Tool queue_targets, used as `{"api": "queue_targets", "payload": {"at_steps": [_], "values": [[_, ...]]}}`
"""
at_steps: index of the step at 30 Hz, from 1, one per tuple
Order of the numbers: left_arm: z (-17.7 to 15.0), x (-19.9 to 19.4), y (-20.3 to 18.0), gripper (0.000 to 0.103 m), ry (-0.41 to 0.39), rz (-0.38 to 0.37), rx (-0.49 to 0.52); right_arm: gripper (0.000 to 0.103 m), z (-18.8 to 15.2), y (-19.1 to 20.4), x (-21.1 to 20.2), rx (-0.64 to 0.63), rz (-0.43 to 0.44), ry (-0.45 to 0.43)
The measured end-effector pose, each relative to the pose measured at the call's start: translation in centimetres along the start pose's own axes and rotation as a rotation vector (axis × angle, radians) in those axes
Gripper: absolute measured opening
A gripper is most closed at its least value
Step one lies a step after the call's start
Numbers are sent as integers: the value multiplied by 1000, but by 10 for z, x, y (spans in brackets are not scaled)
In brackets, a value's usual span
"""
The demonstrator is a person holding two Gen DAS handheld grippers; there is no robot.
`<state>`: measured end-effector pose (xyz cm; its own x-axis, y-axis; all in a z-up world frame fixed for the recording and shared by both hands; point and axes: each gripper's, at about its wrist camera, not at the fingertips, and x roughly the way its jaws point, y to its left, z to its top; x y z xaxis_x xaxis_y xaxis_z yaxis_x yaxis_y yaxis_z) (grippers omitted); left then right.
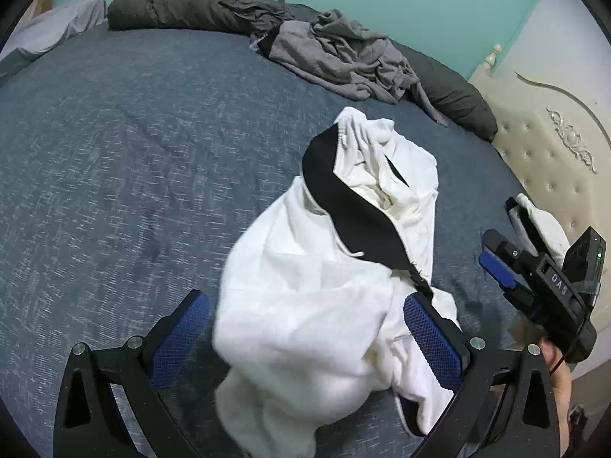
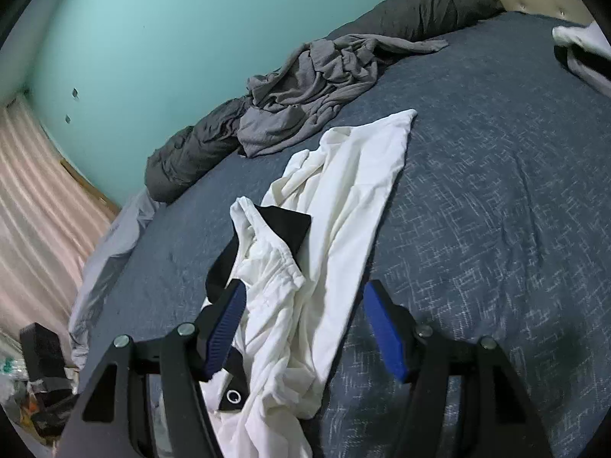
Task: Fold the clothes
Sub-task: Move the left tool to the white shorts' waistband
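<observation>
A: How are the two grippers set?

B: The left gripper [image 1: 305, 328] is spread wide, and the white garment [image 1: 324, 286] is bunched between its blue ribbed pads [image 1: 431, 339]; the right-hand pad is touched by the cloth, but nothing is pinched. The right gripper [image 2: 301, 328] is likewise held wide apart, and the same white garment [image 2: 336, 198] is draped between its fingers, with the left pad brushed by it.

A: And the cloth itself?

B: Soft, crumpled white fabric is seen, crossed by a black band [image 1: 355, 217] and gathered at an elastic edge. It is laid on the bed cover [image 1: 114, 152], a blue woven sheet flecked with white.

A: What else is counted?

B: One wrinkled grey garment [image 1: 343, 57] is heaped near the far edge, beside one dark rolled blanket [image 1: 183, 4]. One tufted cream headboard [image 1: 553, 145] is seen.
</observation>
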<state>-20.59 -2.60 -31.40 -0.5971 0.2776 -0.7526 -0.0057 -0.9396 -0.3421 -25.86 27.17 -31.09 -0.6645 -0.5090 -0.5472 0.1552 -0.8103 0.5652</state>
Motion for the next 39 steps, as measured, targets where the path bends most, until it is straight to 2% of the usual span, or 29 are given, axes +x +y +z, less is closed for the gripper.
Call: {"api": "queue_targets", "payload": {"at_steps": [8,14,18,20,22,24,29,34,39], "values": [[22,13,-27,103,5,-12,35,65,1,-7,5,-68,-10,-6],[44,31,-55,100,51,3,93,65,7,-10,4,-89,-11,-16],[52,51,-70,92,104,4,121,65,13,-16,-3,-90,-30,-40],[54,63,-73,85,130,32,135,65,15,-21,-7,-78,-42,-50],[53,74,-74,73,155,58,142,65,18,-25,-10,-68,-50,-58],[51,84,-72,71,179,67,135,65,21,-29,-13,-60,-56,-64],[49,89,-72,66,195,57,153,65,24,-33,-15,-45,-53,-65],[47,93,-72,45,208,44,176,65,25,-30,-15,-52,-49,-73],[45,95,-72,35,219,31,195,65,24,-31,-13,-51,-52,-68]]}}
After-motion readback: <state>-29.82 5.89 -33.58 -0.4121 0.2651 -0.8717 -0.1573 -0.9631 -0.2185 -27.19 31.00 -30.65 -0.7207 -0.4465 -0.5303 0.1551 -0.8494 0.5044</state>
